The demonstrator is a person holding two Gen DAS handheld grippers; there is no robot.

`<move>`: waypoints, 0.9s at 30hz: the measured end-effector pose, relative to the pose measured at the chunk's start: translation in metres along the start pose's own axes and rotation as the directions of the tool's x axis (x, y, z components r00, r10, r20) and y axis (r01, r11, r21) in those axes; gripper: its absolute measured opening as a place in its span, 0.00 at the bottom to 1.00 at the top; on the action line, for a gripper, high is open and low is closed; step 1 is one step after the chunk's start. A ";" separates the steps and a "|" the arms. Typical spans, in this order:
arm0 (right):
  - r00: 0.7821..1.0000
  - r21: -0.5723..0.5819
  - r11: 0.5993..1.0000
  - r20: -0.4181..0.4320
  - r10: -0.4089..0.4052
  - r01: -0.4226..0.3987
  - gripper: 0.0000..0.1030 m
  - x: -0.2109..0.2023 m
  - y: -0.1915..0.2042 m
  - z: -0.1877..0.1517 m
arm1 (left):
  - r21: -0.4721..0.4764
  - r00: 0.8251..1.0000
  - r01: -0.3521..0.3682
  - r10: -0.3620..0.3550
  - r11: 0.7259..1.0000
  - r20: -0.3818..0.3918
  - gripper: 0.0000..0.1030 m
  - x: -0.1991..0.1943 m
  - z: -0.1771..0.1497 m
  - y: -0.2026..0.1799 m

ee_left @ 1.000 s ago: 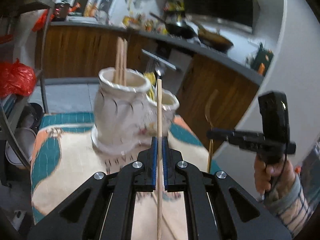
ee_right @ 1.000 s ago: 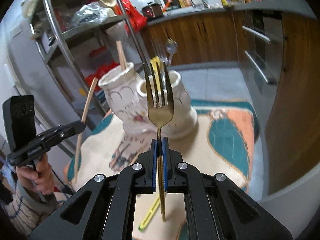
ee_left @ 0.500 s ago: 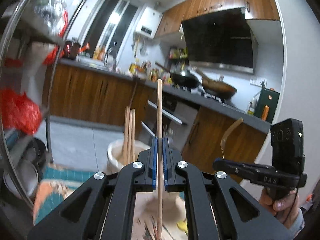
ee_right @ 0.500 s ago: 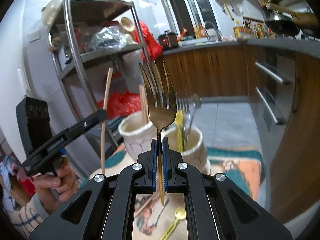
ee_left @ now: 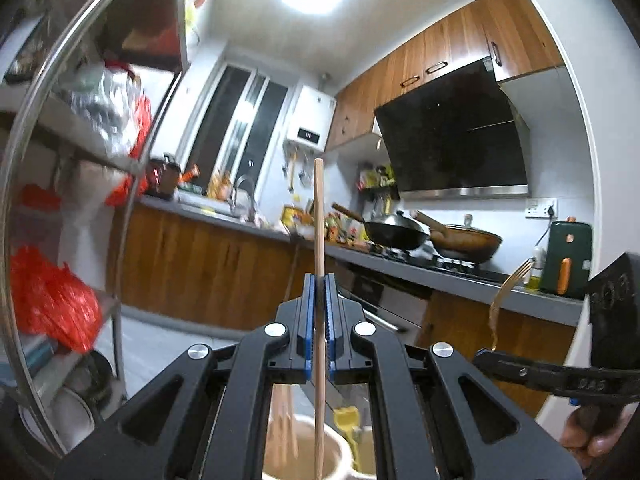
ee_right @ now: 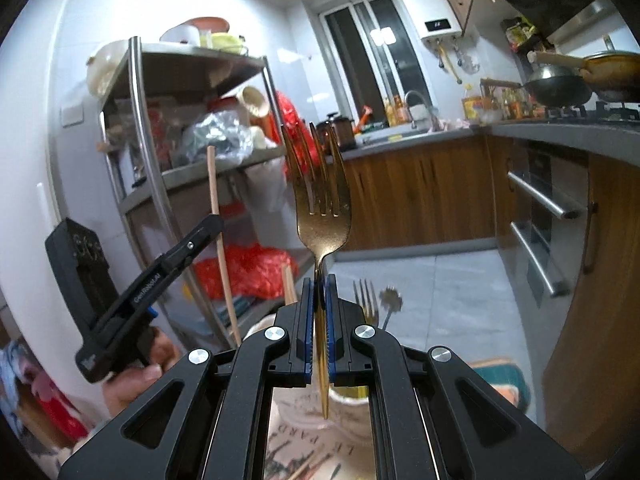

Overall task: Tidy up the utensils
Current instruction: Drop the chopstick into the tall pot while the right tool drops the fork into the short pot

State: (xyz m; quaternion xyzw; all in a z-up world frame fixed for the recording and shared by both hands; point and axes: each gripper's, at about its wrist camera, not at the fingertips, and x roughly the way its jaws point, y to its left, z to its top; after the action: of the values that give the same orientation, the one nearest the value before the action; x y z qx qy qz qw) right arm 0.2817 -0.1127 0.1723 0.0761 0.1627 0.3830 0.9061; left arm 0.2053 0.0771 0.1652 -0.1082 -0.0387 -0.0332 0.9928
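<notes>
Evidently each utensil is held upright so it can drop end-first into the holder (ee_left: 304, 456) at the frame's bottom: the left gripper (ee_left: 319, 312) jaws clamp a chopstick (ee_left: 319, 216), while the right gripper (ee_right: 319, 320) jaws pinch a gold fork (ee_right: 322, 216) by its neck.

A steel rack (ee_right: 168, 128) holds bowls, bags and a red bag (ee_left: 48, 300). Two woks (ee_left: 432, 236) sit on the stove under a black hood (ee_left: 452, 148). A white heater (ee_right: 434, 10) hangs beside the window (ee_right: 368, 60), above the sink tap (ee_right: 416, 100).
</notes>
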 end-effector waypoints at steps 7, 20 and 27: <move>0.996 0.054 0.998 0.085 -0.040 0.035 0.06 0.009 -0.012 -0.001 | 0.013 1.000 -0.008 0.008 1.000 -0.011 0.04 0.017 -0.018 0.010; 0.986 -0.061 0.989 -0.084 -0.143 0.138 0.06 0.051 -0.003 -0.028 | 0.003 0.984 -0.044 0.043 0.999 -0.175 0.04 0.019 -0.060 0.015; 0.978 -0.056 0.988 -0.145 -0.153 0.146 0.06 0.068 -0.005 -0.041 | 0.005 0.967 -0.082 0.080 0.997 -0.243 0.04 0.026 -0.070 0.018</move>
State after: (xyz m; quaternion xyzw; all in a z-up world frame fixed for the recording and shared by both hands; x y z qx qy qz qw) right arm 0.3149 -0.0668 0.1171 0.0144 0.2264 0.3221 0.9191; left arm 0.2377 0.0776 0.0958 -0.1070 0.0878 -0.0057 0.9904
